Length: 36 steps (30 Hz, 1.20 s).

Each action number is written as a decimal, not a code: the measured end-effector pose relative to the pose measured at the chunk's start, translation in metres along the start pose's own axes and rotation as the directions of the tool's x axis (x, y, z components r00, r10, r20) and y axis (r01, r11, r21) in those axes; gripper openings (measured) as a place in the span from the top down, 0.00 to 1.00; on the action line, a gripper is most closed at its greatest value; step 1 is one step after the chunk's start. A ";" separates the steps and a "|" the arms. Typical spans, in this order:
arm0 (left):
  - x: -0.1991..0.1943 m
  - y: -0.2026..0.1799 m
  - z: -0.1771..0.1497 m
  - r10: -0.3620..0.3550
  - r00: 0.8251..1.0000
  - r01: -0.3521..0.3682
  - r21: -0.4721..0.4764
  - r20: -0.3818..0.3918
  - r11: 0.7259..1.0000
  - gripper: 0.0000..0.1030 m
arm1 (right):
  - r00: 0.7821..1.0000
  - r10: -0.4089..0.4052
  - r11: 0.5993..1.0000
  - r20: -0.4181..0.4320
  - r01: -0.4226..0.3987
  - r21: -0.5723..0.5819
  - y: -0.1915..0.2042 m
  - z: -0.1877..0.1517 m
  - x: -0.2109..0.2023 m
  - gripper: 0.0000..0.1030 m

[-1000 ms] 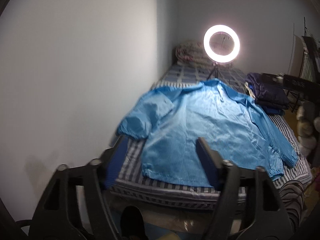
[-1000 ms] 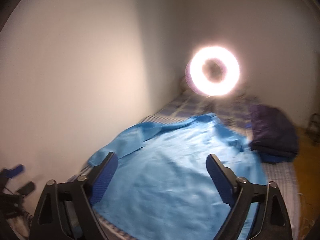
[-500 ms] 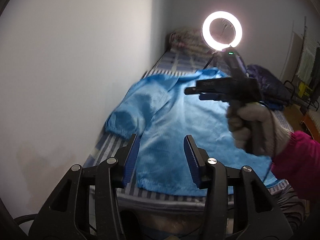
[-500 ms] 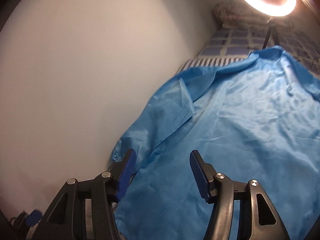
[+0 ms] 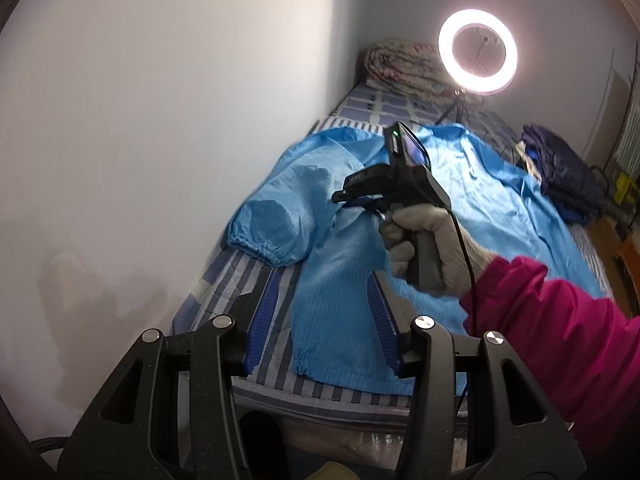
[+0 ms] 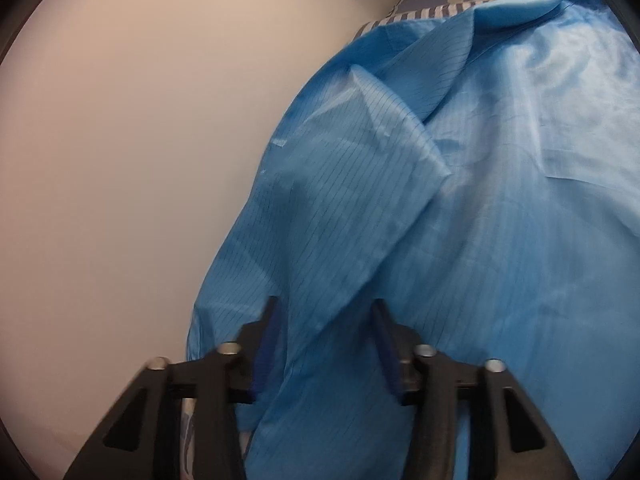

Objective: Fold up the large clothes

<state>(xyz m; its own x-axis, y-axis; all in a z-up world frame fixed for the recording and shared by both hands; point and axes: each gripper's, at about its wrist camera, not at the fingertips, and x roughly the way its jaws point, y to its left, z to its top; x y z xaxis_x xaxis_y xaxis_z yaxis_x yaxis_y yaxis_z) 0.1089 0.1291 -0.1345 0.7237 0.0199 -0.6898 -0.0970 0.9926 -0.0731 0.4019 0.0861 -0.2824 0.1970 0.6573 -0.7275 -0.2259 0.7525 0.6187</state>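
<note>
On the striped bed (image 5: 248,276) set along the pale wall, the large light-blue pinstriped work coat (image 5: 460,216) is laid out almost flat, collar toward the lit ring lamp (image 5: 477,51) at the far end. Hardly any folding is judged to be done: only the wall-side sleeve is seen doubled up, its elastic cuff (image 5: 260,246) lying near the bed's edge, while the hem and the far sleeve are spread out. Both side folds and the lengthwise folds are judged to be left.

The right gripper (image 5: 360,199), held in a gloved hand (image 5: 424,240) with a magenta sleeve, is lowered onto the cloth beside the doubled sleeve. Its jaws have just been closing, with a raised ridge of blue cloth between them; whether the pads already press on that ridge cannot be told, since the right wrist view is motion-blurred there. The left gripper (image 5: 324,312) is held over the near hem corner, its jaws partly open and nothing gripped.

The coat's near right corner is hidden behind the magenta sleeve. A dark blue folded pile (image 5: 568,184) beside the coat is too dim to identify, and the bundle behind the lamp is only vaguely made out.
</note>
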 end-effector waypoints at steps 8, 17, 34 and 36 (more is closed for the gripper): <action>0.016 -0.013 0.000 0.014 1.000 -0.013 0.041 -0.026 0.999 0.54 | 1.000 0.028 0.998 0.007 -0.027 -0.063 -0.002 0.010 -0.051 1.00; 0.085 -0.006 0.005 -0.108 0.971 0.078 -0.147 -0.212 0.986 0.54 | 0.983 -0.166 0.977 -0.080 0.153 -0.149 -0.029 -0.018 -0.055 0.95; 0.218 0.073 0.007 -0.155 0.951 -0.041 -0.610 -0.266 0.791 0.47 | 0.998 -0.056 0.981 0.019 0.059 -0.187 -0.049 -0.031 -0.126 0.67; 0.224 0.074 0.007 -0.123 0.955 -0.068 -0.604 -0.269 0.794 0.47 | 0.998 -0.053 0.979 0.021 0.056 -0.197 -0.044 -0.030 -0.121 0.67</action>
<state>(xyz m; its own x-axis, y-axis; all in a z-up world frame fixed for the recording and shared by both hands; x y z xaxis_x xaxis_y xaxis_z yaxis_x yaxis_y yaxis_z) 0.2692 0.2076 -0.2894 0.5194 -0.1357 -0.8437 -0.5385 0.7146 -0.4465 0.3590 -0.0280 -0.2310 0.2283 0.6170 -0.7531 -0.3976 0.7652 0.5064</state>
